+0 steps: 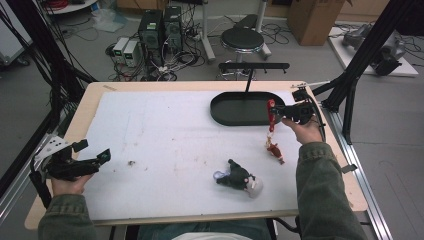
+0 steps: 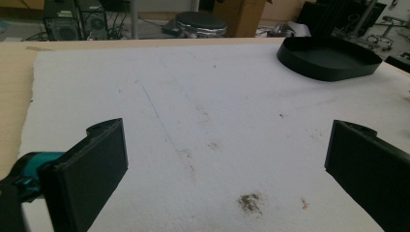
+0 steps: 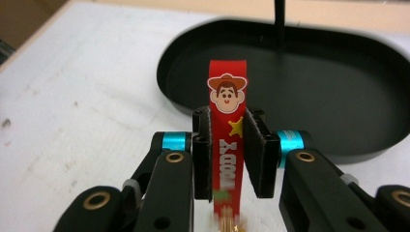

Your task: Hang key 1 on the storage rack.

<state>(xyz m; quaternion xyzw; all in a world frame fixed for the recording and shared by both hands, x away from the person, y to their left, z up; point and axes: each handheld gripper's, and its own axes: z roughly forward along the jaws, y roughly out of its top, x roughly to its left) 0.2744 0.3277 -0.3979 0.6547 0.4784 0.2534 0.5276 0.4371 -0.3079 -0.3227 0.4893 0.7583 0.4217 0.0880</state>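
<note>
The strap [image 3: 227,140] is bright red, printed with a brown-hatted cartoon cowboy face, a yellow star and white lettering. The oval tray [image 3: 367,130] is matt black; the table mat [image 2: 193,106] white, brown-stained.

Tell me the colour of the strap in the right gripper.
Red strap, with a cartoon cowboy face; clearest in the right gripper view.

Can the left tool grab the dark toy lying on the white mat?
Probably yes. The left tool is open and holds nothing, and bare white mat lies between it and the dark toy. It is far off, so the arm must stretch across.
</note>
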